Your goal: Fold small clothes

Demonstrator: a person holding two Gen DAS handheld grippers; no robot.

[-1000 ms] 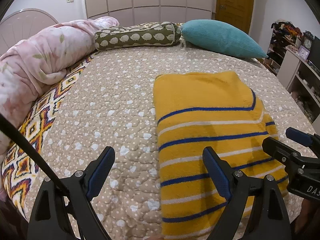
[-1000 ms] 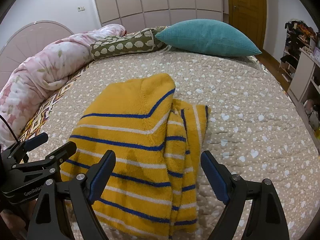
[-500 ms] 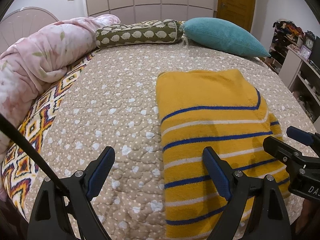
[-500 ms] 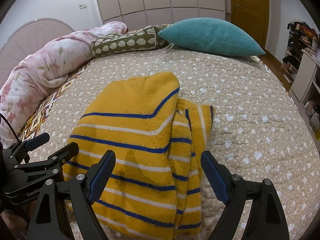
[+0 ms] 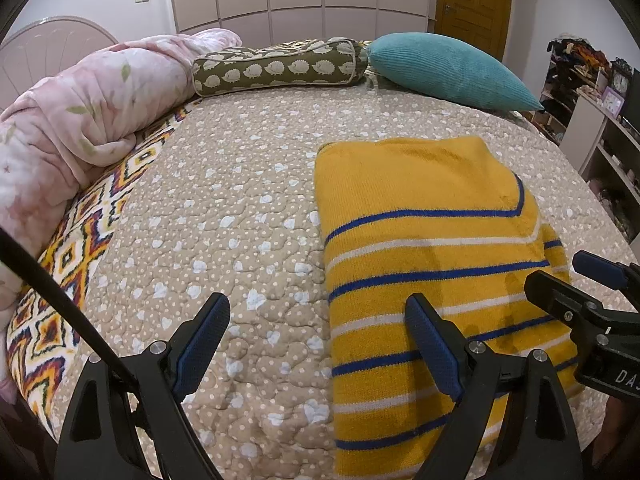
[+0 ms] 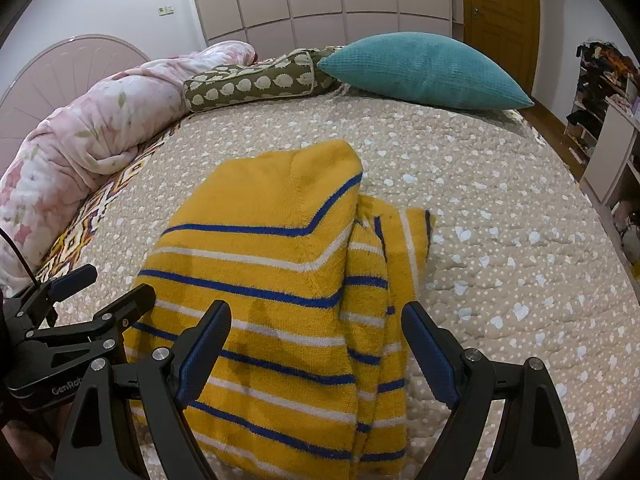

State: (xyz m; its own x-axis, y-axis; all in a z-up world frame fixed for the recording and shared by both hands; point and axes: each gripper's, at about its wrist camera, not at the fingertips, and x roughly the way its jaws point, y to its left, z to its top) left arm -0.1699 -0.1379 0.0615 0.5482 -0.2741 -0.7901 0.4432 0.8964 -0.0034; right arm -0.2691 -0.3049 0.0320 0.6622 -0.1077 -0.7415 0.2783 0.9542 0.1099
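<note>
A yellow sweater (image 5: 420,240) with blue and white stripes lies folded on the bed; it also shows in the right wrist view (image 6: 280,280), with a sleeve bunched along its right side. My left gripper (image 5: 318,340) is open and empty, above the sweater's near left edge. My right gripper (image 6: 316,344) is open and empty, above the sweater's near part. Each gripper shows in the other's view: the right gripper (image 5: 592,300) at the right edge, the left gripper (image 6: 68,304) at the left edge.
The bed has a beige dotted quilt (image 5: 224,220). A pink rolled duvet (image 5: 80,120) lies along the left, a green bolster (image 5: 276,68) and a teal pillow (image 5: 448,68) at the far end. Shelves (image 5: 600,120) stand to the right.
Both grippers have drawn back and risen slightly from the sweater. The sweater has not moved. Both grippers stay open.
</note>
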